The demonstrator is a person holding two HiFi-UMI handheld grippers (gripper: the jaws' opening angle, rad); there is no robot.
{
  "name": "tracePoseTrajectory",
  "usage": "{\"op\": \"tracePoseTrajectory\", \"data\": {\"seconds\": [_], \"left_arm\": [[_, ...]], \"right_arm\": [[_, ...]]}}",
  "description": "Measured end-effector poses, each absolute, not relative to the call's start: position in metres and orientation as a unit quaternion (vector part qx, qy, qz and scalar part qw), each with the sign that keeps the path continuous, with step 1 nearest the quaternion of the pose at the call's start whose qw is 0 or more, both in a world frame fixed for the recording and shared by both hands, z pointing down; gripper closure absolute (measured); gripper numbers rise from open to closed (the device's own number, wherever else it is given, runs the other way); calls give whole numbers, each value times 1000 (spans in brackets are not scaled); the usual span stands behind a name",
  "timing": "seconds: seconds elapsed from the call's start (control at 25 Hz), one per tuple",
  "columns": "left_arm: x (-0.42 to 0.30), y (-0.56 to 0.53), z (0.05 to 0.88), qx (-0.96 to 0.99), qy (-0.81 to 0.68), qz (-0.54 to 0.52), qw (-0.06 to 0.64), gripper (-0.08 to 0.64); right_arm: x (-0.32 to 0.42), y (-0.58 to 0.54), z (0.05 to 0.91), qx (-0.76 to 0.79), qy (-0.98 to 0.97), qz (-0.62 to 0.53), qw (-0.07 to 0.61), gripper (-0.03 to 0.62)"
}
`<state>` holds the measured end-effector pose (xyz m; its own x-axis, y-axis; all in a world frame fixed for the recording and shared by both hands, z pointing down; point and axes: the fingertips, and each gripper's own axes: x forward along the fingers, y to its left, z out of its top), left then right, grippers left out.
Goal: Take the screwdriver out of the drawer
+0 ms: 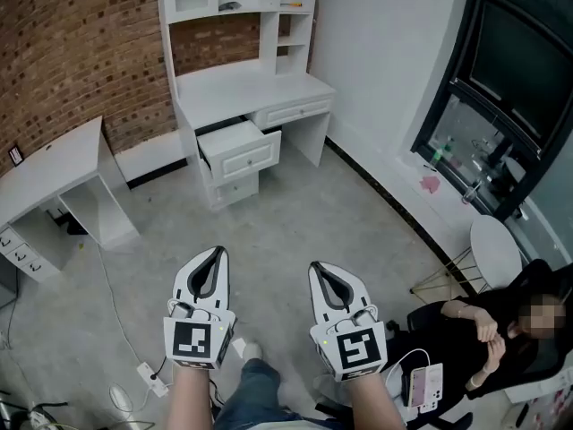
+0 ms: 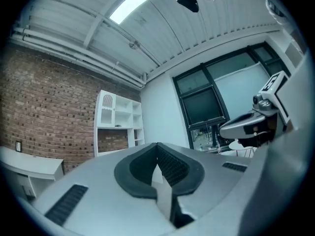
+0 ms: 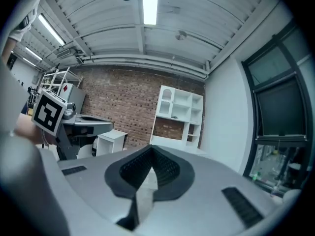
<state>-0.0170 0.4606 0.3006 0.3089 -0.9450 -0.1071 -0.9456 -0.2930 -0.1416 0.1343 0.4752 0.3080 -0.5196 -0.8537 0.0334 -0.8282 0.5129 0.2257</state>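
well back from the desk [image 1: 255,86], both the left gripper [image 1: 217,253] and the right gripper [image 1: 319,267] are clenched on nothing. under the desk's top, at its left side, one drawer [image 1: 242,158] stands pulled out; the screwdriver inside cannot be seen from here. it is likely light, rigid and prone to rolling, so pinching across the handle seems best.

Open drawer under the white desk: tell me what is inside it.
The open drawer shows only a pale strip of interior behind its front panel; no screwdriver can be made out from here. Its rear part is covered by the desktop.
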Motion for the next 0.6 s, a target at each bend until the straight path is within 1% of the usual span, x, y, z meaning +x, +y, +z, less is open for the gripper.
{"op": "tracePoseTrajectory", "data": {"seconds": [0.2,0.4,0.6], "left_arm": [[-46,395,304,-804,589,0,78,547],[-76,327,299,-808,584,-1,75,546],[-99,286,297,-813,577,6,76,546]], "right_arm": [[98,411,304,468,-878,-81,57,581],[63,348,294,468,-877,-92,57,581],[41,300,294,476,-872,-94,63,581]]}}
